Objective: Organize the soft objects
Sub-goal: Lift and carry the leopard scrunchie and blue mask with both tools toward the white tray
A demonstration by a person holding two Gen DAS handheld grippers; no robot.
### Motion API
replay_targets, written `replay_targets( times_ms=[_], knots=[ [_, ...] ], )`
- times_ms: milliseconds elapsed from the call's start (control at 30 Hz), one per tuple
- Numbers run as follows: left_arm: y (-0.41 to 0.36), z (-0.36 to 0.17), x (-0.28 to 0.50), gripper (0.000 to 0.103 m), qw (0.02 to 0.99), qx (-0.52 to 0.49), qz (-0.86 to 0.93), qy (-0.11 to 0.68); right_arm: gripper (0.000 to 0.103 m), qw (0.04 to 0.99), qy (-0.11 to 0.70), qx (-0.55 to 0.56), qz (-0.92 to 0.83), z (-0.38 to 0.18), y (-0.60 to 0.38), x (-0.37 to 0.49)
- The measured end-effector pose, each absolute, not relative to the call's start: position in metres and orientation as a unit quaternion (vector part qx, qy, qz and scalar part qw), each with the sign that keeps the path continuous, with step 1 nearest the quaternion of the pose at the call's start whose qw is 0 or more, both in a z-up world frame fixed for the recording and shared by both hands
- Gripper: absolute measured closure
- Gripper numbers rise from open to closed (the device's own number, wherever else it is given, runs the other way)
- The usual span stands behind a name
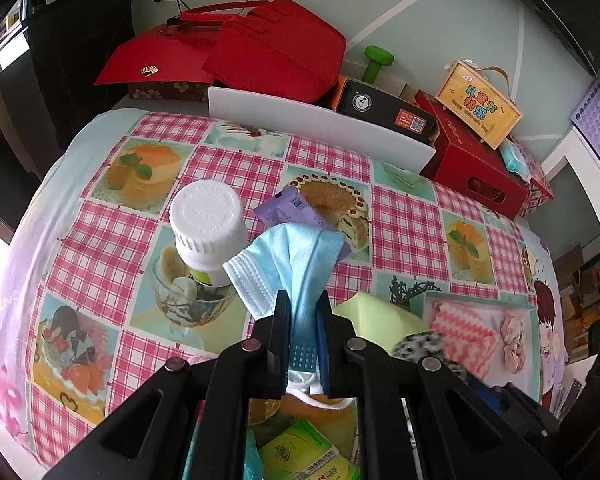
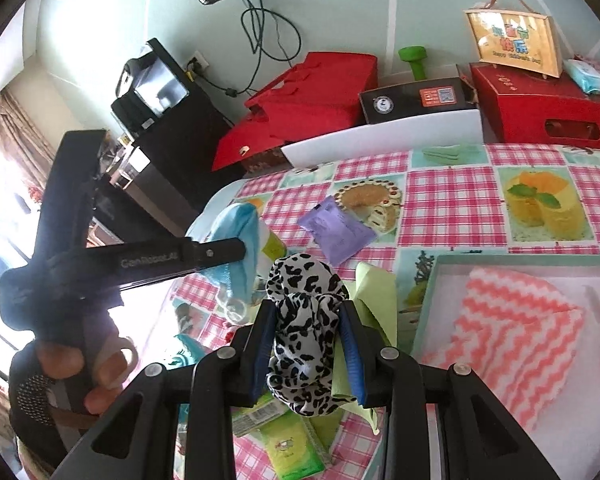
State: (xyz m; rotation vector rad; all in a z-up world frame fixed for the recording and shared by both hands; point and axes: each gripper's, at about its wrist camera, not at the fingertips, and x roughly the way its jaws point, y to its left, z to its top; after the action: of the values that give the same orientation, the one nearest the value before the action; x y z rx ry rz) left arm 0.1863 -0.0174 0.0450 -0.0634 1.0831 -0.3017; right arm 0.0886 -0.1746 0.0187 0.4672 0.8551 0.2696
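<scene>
Carrying two soft items at once, w/ both lifted clear of the pink-check, cake-print tablecloth [image 1: 236, 160]. Left gripper [image 1: 303, 304] has its fingers pinched tight together on a light-blue pleated surgical face mask [image 1: 288, 256]; the mask bunches between the pads and fans out ahead of the tips, hanging just in front of a white-capped plastic pill bottle [image 1: 206, 220]. Right gripper [image 2: 306, 312] has fingers part-way apart, clamped on a black-and-white leopard-print fabric scrunchie [image 2: 304, 320], which bulges out above and below the pads.

Step in hand, as I read it: pick-up is done for both, transfer to the shallow pale-green tray w/ white lining [image 2: 432, 280] comes next. The tray already holds a coral-and-white zigzag knit cloth [image 2: 516, 312] and a pale-pink crumpled fabric piece [image 1: 514, 340], so that's prob. the collecting spot.

Next move calls for:
- swing right gripper over to the tray, which sits just beside it, and let go over bare lining, not on top of the cloth
- left has further to go; it must clear the bottle so the dangling mask doesn't knock it
- a yellow-green folded cloth [image 2: 374, 292] lies near the tray edge, not yet in; prob. next pick

A purple flat sachet [image 2: 336, 232] and green packets [image 2: 292, 448] aren't soft goods; leave.
</scene>
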Motion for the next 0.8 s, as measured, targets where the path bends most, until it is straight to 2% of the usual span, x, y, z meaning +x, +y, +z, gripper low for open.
replay_targets(
  times_ms=[400, 800],
  knots=[
    [-0.018, 0.024, 0.191, 0.092, 0.832, -0.020, -0.129, 0.540, 0.066, 0.842, 0.497, 0.168, 0.125, -0.028, -0.142, 0.112],
    [-0.013, 0.023, 0.193, 0.092, 0.830, -0.025, -0.126, 0.543, 0.066, 0.849, 0.494, 0.128, 0.139, -0.023, -0.129, 0.117]
  ],
)
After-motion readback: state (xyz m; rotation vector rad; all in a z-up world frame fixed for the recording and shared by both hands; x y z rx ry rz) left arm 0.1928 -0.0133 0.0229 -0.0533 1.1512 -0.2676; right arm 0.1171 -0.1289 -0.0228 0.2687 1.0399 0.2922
